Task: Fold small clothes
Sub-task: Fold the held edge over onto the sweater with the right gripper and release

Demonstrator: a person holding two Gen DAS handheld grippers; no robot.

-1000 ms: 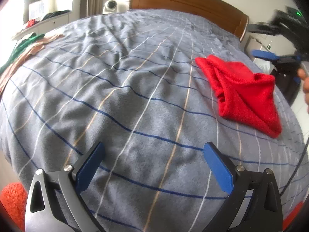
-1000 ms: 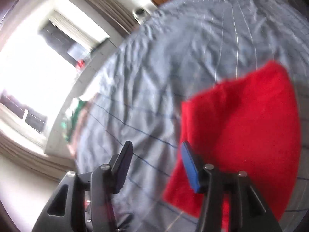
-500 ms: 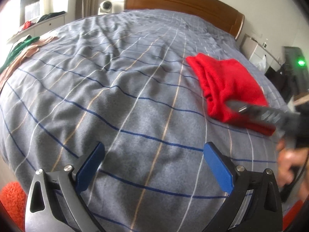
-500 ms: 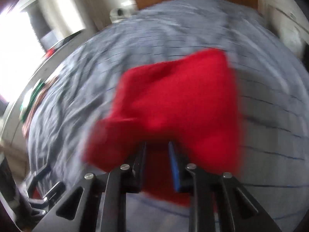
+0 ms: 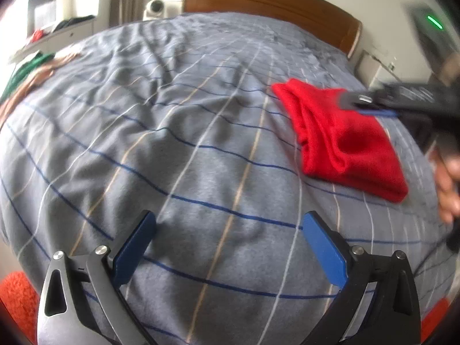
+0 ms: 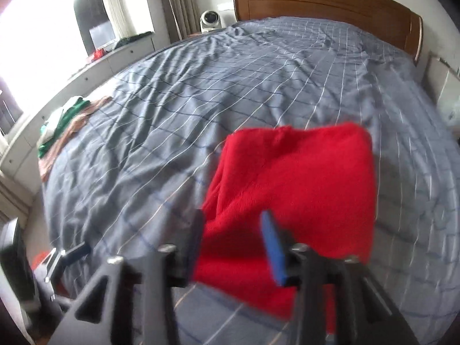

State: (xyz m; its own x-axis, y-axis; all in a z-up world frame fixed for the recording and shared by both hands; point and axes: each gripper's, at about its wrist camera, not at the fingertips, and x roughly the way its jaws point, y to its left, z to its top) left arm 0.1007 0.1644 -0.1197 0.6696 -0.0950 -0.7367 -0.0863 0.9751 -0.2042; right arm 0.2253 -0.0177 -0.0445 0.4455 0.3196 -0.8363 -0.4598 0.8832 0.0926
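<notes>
Blue-padded, our left gripper [image 5: 228,230] had its jaws spread wide apart over the bare grey checked bedspread [image 5: 178,132], holding nothing. Our right gripper [image 6: 233,230] also had its jaws parted, with a gap between the pads, and it hung blurred just above the near edge of the red fleece garment [image 6: 299,189]; we could not tell whether either pad touched the fabric. That folded red piece lay flat on the right side of the bed, well apart from our left gripper. Beyond it stood the brown wooden headboard [image 6: 330,3]. At the far left edge of the bed lay a small heap of green and tan clothes [image 6: 63,123].
</notes>
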